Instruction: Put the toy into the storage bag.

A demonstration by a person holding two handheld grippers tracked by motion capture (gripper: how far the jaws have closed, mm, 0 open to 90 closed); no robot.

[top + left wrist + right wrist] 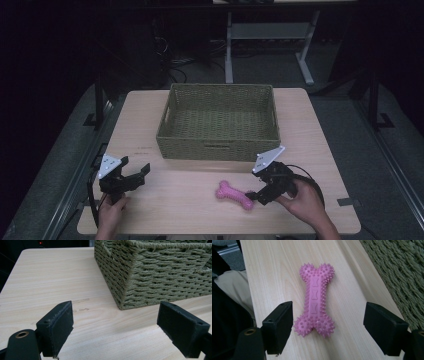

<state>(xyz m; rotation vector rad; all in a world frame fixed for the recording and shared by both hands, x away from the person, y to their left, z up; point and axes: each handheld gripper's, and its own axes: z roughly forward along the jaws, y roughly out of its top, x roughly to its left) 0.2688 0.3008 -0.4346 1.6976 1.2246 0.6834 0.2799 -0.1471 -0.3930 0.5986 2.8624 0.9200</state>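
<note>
The left claw (134, 176) is held released over the pale wooden bench (175, 200). One olive woven rectangular basket (218, 149) is seen, nothing inside. One pink spiked rubber bone toy (234, 195) is flanked, ungripped, by the released right claw (256, 194).

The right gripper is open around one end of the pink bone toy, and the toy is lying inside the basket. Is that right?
Not quite. The bone toy lies on the table, in front of the basket, as the high view shows. The right gripper is indeed open around one end of it.
</note>
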